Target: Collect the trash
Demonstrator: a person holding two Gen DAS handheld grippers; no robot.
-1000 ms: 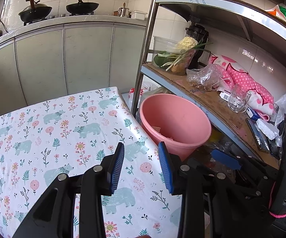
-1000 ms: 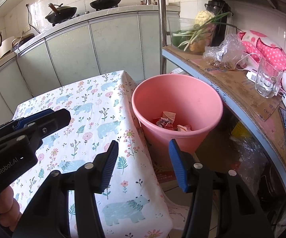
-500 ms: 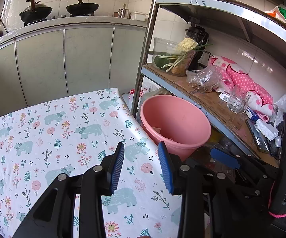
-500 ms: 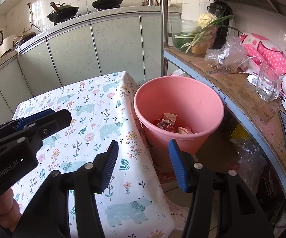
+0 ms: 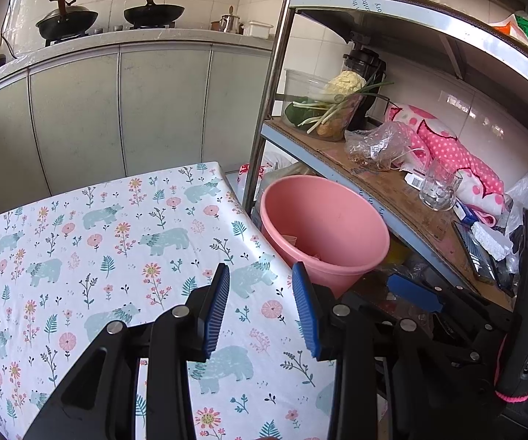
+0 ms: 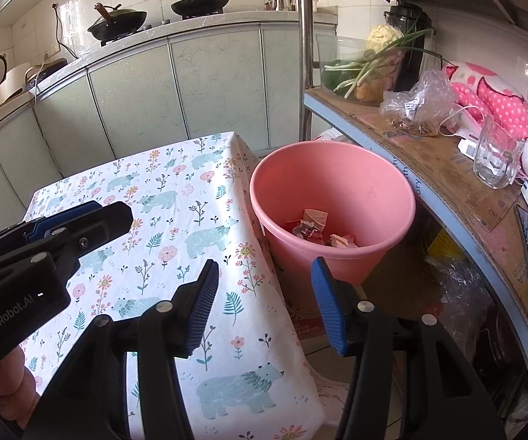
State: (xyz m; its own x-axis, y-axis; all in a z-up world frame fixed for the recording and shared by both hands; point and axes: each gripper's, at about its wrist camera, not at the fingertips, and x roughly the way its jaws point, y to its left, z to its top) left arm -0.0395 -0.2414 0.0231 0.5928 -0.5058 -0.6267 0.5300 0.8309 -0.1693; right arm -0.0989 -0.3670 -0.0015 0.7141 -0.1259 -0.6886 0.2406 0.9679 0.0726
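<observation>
Centrally, a pink bucket (image 6: 332, 198) stands on the floor between the bench (image 6: 176, 220) and a metal shelf rack (image 6: 429, 168); crumpled paper and wrapper trash (image 6: 319, 229) in white, red and grey lies at its bottom. Left tongs (image 5: 260, 311) and right tongs (image 6: 264, 300) hover with blue pads apart, gripping nothing. A floral bear-print cloth covers the bench. On the shelf: a clear tub of green onions and cauliflower (image 6: 363, 69), a plastic bag (image 6: 418, 104), a drinking glass (image 6: 497, 154).
</observation>
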